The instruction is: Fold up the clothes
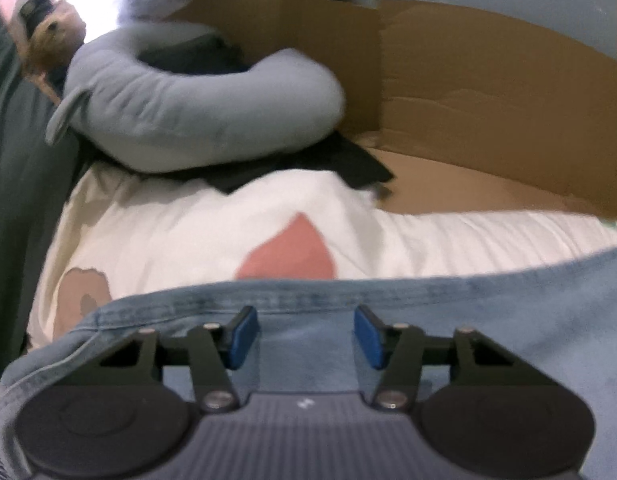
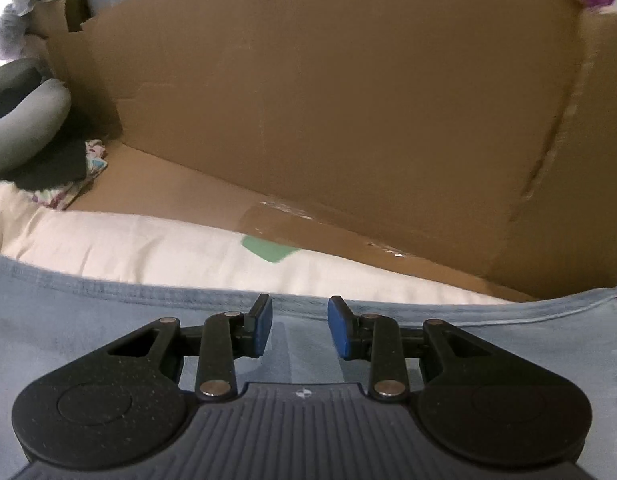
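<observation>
Left tongs (image 1: 306,336) parted over denim garment (image 1: 488,312), hem just beyond tips; right tongs (image 2: 300,330) likewise, gripping nothing.

ahead of left hand-held gripper (image 1: 306,336): bare white sheet (image 1: 188,232), room to pass
ahead-left: grey neck pillow (image 1: 180,108) on black cloth (image 1: 348,164), blocks
ahead of right hand-held gripper (image 2: 300,328): strip of sheet, then cardboard box (image 2: 328,100) wall, blocks
under both: denim garment (image 1: 488,312), flat, no obstacle
</observation>
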Tool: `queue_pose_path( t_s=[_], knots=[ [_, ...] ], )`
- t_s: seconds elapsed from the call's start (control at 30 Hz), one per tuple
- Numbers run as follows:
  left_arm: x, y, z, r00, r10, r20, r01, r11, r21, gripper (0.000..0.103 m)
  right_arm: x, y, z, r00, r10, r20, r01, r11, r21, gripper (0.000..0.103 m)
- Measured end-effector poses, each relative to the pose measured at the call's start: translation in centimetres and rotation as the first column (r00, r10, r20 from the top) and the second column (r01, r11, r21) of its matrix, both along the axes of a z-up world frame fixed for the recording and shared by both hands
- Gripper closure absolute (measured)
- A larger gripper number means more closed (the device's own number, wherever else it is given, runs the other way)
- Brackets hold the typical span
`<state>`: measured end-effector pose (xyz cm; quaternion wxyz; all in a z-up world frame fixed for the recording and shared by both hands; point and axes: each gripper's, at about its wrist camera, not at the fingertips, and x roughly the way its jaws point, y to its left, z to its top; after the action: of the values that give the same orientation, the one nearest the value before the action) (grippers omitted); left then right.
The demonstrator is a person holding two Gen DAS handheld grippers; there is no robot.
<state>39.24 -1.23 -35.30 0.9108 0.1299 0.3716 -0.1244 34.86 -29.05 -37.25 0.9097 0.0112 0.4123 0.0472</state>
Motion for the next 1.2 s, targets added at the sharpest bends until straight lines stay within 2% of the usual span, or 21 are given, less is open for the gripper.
queue_pose_path(
  t_s=[0.17, 0.33, 0.6, 0.77, 0.87, 0.93, 1.07, 1.2],
  knots=[
    [-1.1, -1.7, -0.5, 0.999, -0.028, -0.030, 0.028, 0.999, -0.015, 0.046, -1.5, -3.3, 0.0, 0.999, -0.038, 0.000, 0.038, 0.998, -0.055, 0.065],
    [-0.5, -3.1, -2.4, 0.996, -0.052, -0.076, 0.054, 0.998, 0.026, 0.046, -2.0, -7.1, -2.6, 0.987, -0.153, -0.053, 0.147, 0.984, -0.102, 0.065],
    [1.5, -4.3, -3.4, 0.996, -0.035, -0.084, 0.038, 0.999, 0.028, 0.039, 0.3, -10.3, -4.0, 0.982, -0.184, -0.040, 0.178, 0.977, -0.120, 0.066],
    [2.0, -4.7, -3.5, 0.995, -0.031, -0.095, 0.035, 0.999, 0.031, 0.035, 1.7, -12.1, -3.7, 0.988, -0.143, -0.065, 0.138, 0.988, -0.073, 0.065],
    [1.9, -4.6, -3.1, 0.994, -0.031, -0.104, 0.034, 0.999, 0.028, 0.036, 1.8, -13.9, -2.4, 0.989, -0.121, -0.086, 0.122, 0.992, 0.012, 0.065],
    [1.5, -4.4, -2.5, 0.994, -0.031, -0.101, 0.033, 0.999, 0.021, 0.042, 1.2, -14.6, -0.9, 0.989, -0.119, -0.089, 0.121, 0.993, 0.008, 0.065],
    [0.6, -3.9, -1.4, 0.995, -0.042, -0.095, 0.042, 0.999, 0.007, 0.042, -1.2, -15.1, 1.6, 0.993, -0.095, -0.070, 0.092, 0.995, -0.036, 0.065],
    [-0.5, -3.7, -0.8, 0.994, -0.049, -0.102, 0.047, 0.999, -0.015, 0.042, -2.0, -15.5, -0.1, 0.985, -0.113, -0.129, 0.107, 0.993, -0.057, 0.065]
  ],
)
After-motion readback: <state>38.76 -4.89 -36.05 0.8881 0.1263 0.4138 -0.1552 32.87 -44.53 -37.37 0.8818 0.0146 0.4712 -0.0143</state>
